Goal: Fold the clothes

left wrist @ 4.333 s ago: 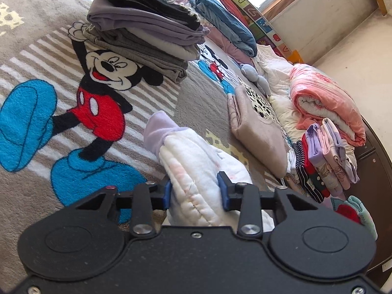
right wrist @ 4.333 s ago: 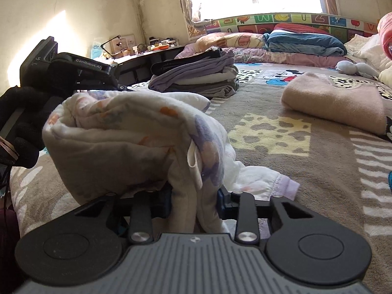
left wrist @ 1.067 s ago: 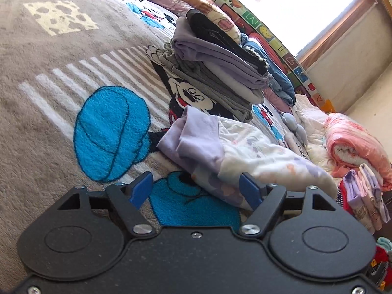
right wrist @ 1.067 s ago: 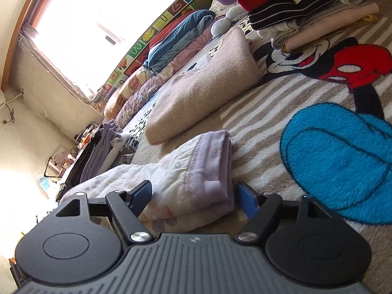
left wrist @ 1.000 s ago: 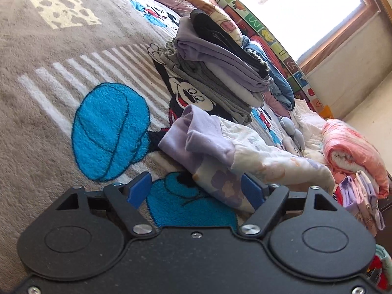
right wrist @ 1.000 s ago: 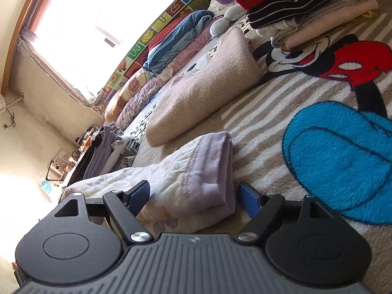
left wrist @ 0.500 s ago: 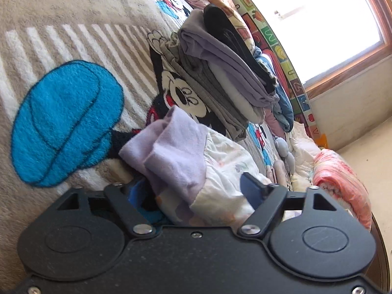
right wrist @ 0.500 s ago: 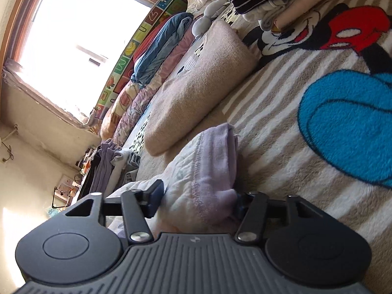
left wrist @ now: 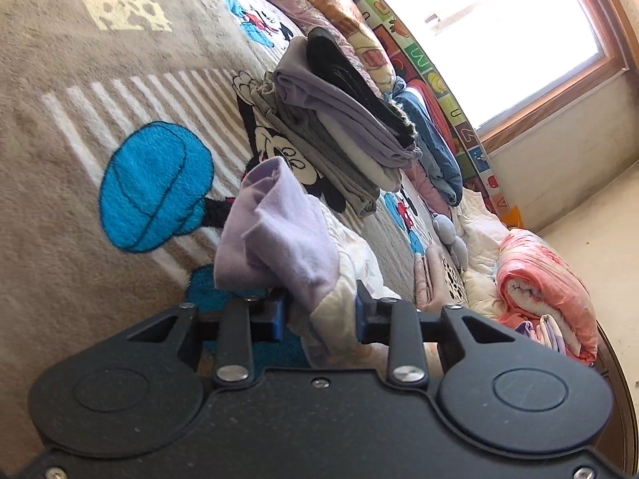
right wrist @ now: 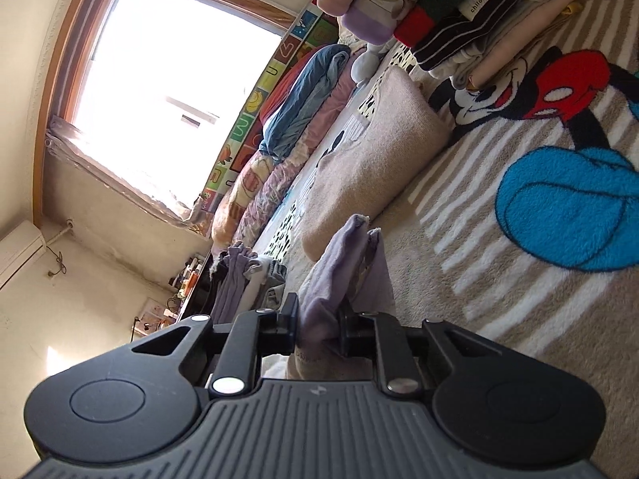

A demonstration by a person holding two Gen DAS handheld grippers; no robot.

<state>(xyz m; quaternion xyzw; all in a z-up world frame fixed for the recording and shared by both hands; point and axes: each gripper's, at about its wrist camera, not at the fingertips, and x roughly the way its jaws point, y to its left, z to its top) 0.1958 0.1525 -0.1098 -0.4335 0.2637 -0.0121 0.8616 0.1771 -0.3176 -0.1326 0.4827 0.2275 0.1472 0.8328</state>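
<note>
Step in hand, as judged: a folded garment is gripped at both ends, likely for lifting to a stack.

Left tool point(left wrist: 319, 313): clamped on the garment point(left wrist: 287, 235), lilac cuff bunched above the pads, white quilted body trailing toward the bed's far side. Tool is held low and tilted over the cartoon-print blanket point(left wrist: 60, 183). A grey-and-black folded stack point(left wrist: 343, 131) lies just beyond.

Right tool point(right wrist: 318, 329): closed tight on the garment's lilac edge, which stands upright between the pads. A beige folded sweater point(right wrist: 379, 151) lies near.

Next move calls for both tools to be raised together, level, so the fold is not lost.
</note>
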